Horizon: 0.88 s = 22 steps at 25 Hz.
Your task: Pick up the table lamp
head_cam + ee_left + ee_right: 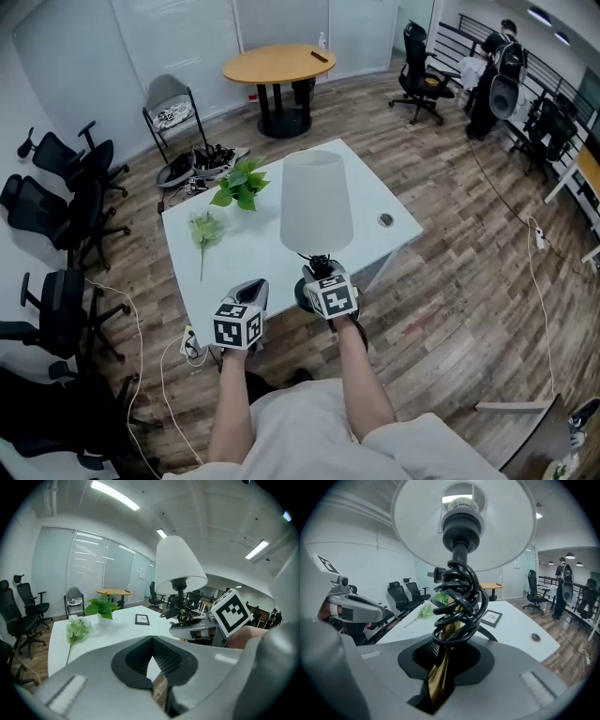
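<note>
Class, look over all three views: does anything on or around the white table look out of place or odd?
Two things. The table lamp has its black cord bundled in loose coils round its gold stem instead of trailing off. A flower sprig lies loose on the table, not in a vase.

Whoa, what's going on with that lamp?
A person holds a claw in each hand. The right claw is clamped on the gold stem of the lamp, just under the coiled cord, at the near edge of the white table. The left claw is shut and empty beside it. I can't tell whether the lamp is off the table.
</note>
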Motion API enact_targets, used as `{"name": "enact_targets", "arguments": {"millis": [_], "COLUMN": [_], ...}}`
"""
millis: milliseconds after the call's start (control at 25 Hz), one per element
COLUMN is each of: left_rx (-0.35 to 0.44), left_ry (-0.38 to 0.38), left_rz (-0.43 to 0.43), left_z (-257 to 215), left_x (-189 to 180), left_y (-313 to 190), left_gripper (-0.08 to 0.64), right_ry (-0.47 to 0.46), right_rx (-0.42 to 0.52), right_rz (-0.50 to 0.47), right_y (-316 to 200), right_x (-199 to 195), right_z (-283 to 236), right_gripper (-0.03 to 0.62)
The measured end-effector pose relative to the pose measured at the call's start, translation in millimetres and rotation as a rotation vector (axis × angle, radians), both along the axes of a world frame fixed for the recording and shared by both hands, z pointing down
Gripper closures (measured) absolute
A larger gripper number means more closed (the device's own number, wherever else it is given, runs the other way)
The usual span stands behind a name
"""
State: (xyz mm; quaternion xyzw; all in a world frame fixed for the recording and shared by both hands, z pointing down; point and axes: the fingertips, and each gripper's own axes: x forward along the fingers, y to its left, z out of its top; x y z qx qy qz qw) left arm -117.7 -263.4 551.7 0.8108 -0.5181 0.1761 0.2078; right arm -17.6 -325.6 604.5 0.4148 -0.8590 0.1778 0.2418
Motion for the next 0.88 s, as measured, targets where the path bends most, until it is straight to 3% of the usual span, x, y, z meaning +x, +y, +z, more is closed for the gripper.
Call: {"name": "enact_targets", "arguments": {"millis": [880], "left_rx": [-0.01], "left_ry": [0.001], "left_rz": [-0.021], "left_z": [4.4], "left_x": [-8.5], "left_y": [4.7], "left_gripper": [0.56], "right_ry": [0.009], "right_rx": [0.002], "right_rz": [-0.015], "right_y": [2.0], "right_x": [-7.6], "right_z": [3.4], "right_gripper": [0.49]}}
